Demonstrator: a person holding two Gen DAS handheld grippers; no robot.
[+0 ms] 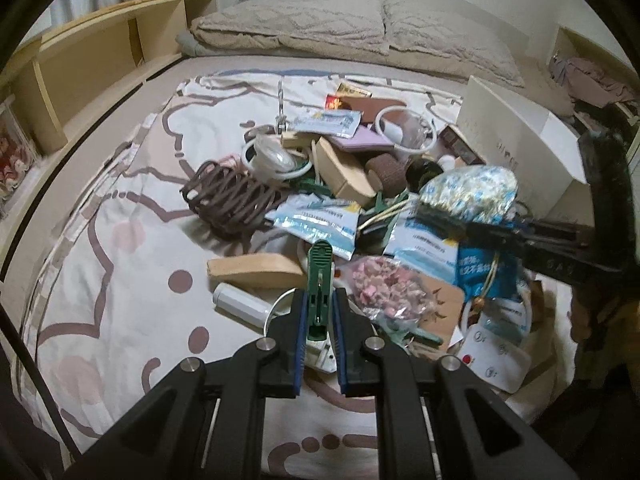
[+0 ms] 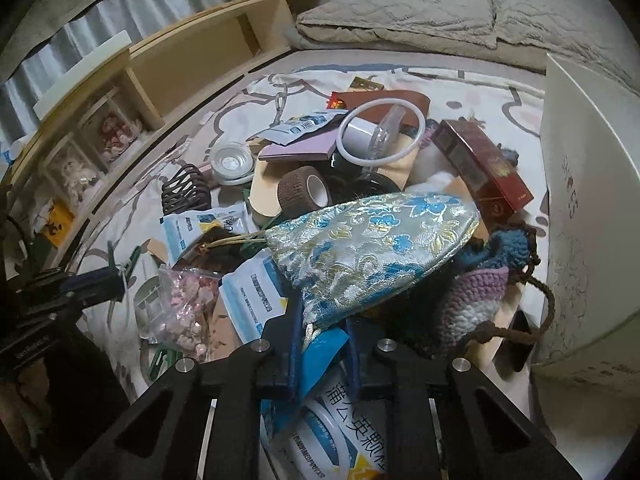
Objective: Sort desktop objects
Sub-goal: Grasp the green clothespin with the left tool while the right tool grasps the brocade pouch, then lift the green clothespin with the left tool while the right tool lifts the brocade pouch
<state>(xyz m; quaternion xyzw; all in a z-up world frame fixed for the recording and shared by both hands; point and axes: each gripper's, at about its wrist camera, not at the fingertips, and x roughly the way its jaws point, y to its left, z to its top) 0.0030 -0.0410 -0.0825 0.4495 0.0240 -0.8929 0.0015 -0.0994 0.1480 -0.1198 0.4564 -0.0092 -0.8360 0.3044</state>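
Amid a heap of odds and ends spread on a patterned bedsheet (image 1: 120, 280), the left gripper (image 1: 319, 312) is clenched on a green clothespin (image 1: 320, 280), which stands upright between its blue-padded fingers (image 1: 301, 320) and pokes out past their tips. Just ahead and to the left of that claw lie a tan wooden block (image 1: 256, 270) and a white cylinder (image 1: 240, 304); a bag of pink pieces (image 1: 384, 288) sits immediately to its right, and a coil of brown cord (image 1: 232, 200) lies farther ahead to the left. The right gripper (image 2: 320, 340) grasps the lower corner of a blue-and-gold brocade pouch (image 2: 372, 248), which fans out ahead of and above its fingers. To that claw's right rest a crocheted purple-and-blue pouch (image 2: 476, 296) and, beyond it, a tall white box (image 2: 580, 200); a brown tape roll (image 2: 304, 192) and a dark red carton (image 2: 480, 164) lie farther ahead.
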